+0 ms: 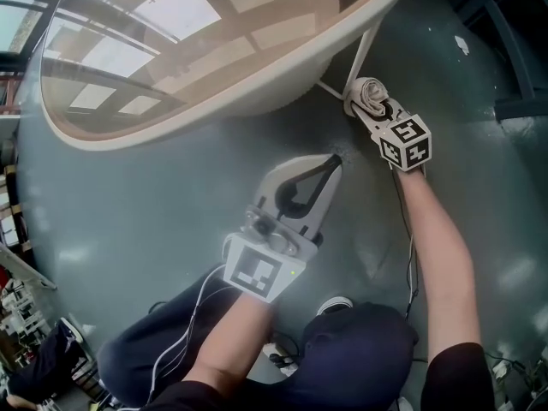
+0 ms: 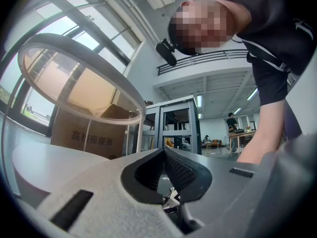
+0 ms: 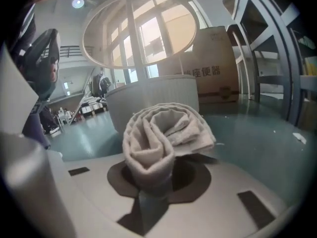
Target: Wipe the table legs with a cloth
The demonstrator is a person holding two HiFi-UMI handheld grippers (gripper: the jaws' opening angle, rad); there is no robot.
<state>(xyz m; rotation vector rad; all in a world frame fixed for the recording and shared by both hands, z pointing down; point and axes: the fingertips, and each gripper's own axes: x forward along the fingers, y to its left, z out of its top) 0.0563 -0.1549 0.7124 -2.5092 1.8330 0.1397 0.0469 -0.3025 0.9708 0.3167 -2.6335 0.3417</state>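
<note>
We see tabletop (image 1: 257,84) roofing over table leg (image 1: 363,51), no way in from above. Floor (image 1: 128,195) left of leg wide open. Near side of leg: left gripper (image 1: 332,163) and cable (image 1: 408,238) in way.

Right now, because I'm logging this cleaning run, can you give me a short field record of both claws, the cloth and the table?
table: round, glass top with a pale rim, seen from above
table leg: thin, white, slanting down to the floor
cloth: pale, rolled up, appears to rest against the leg's lower end
right claw: shut on the cloth, down by the leg
left claw: shut, nothing in it, over the floor, apart from the leg
</note>
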